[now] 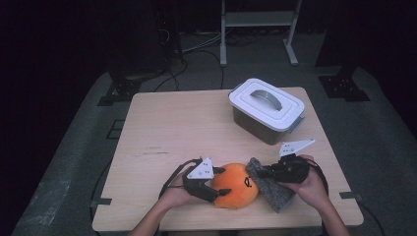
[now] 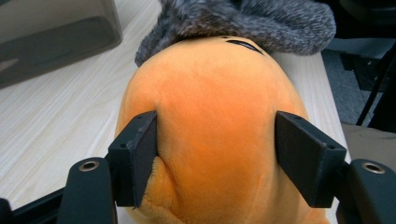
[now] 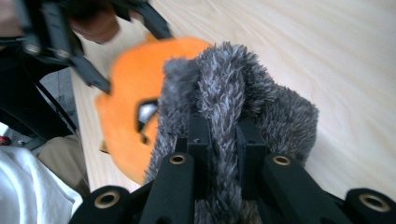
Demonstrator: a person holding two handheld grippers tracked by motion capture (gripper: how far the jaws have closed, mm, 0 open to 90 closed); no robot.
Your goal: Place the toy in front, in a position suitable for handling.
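1. Dark room all round, cables trailing over grey floor beyond the far edge, pale wooden tabletop lit in the middle.
2. Near the far right corner: lidded storage box, white lid with a grey handle, dark walls, standing well apart from the action.
3. Close to the near edge, roughly centre: orange plush toy lying on the wood, dark stitched mark facing the right side.
4. Left claw clamped on the plush from the left, jaws partly spread, pads pressing into both flanks of the soft orange body, dent visible at one pad.
5. Just right of the plush and touching it: grey fuzzy cloth, draped against the orange toy's top end, running down toward the near right corner.
6. Right claw pinched tight on a fold of that grey cloth, jaws nearly together with the fur squeezed up between them.
7. Both hands low over the near edge, forearms coming in from below.
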